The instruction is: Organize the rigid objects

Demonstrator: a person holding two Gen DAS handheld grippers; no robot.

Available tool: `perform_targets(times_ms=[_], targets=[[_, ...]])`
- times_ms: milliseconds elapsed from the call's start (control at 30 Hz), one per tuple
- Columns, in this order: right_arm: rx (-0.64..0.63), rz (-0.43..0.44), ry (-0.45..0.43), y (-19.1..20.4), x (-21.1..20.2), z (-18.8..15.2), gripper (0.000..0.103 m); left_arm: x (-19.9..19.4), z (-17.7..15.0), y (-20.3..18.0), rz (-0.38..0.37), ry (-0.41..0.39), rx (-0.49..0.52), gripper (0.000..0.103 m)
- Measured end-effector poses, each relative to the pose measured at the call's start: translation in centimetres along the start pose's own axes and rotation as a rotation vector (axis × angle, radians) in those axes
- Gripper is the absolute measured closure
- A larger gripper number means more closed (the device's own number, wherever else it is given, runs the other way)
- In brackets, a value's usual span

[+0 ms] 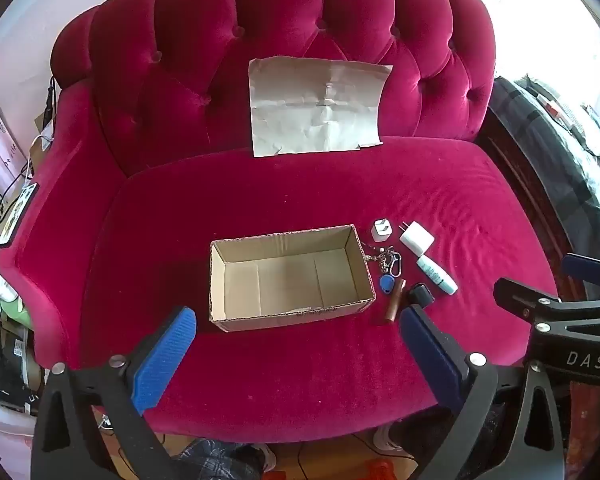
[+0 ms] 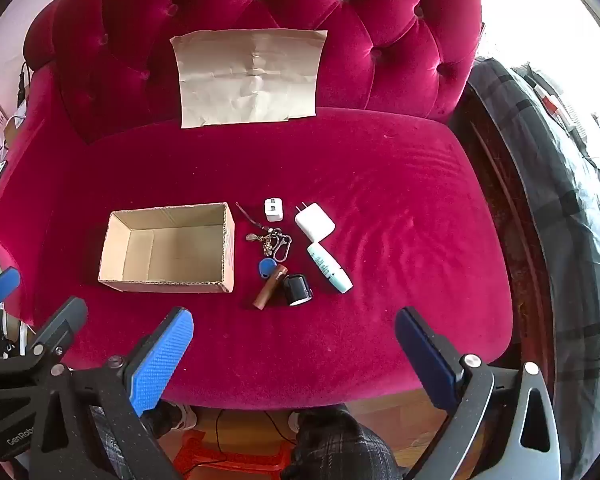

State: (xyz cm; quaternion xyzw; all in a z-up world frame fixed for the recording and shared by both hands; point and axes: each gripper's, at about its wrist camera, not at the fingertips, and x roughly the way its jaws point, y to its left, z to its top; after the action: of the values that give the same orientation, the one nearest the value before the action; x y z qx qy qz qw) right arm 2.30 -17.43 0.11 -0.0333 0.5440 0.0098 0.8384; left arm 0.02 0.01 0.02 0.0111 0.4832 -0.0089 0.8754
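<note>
Cardboard box [image 2: 168, 248], apparently empty

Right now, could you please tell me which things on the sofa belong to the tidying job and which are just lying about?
Job:
cardboard box
small white plug
white charger
keyring
blue key fob
brown tube
black cap
white-and-teal tube

Lying about:
brown paper sheet
phone on the armrest

A tufted crimson velvet sofa [image 1: 324, 32] fills the view — a creased sheet of brown paper [image 1: 316, 106] leans against its backrest. Pale pink wall [image 1: 16, 40] behind; a bed with a dark plaid blanket [image 2: 560, 184] to the right, bright daylight beyond. Wooden floor [image 2: 400, 408] below.
</note>
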Motion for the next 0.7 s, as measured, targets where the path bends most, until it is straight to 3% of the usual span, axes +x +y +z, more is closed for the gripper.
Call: perform_targets(times_ms=[700], targets=[[0.0, -0.006, 0.005, 0.1, -0.1, 0.2, 0.0, 0.0, 0.1, 0.4, 0.001, 0.003, -0.003, 0.0]])
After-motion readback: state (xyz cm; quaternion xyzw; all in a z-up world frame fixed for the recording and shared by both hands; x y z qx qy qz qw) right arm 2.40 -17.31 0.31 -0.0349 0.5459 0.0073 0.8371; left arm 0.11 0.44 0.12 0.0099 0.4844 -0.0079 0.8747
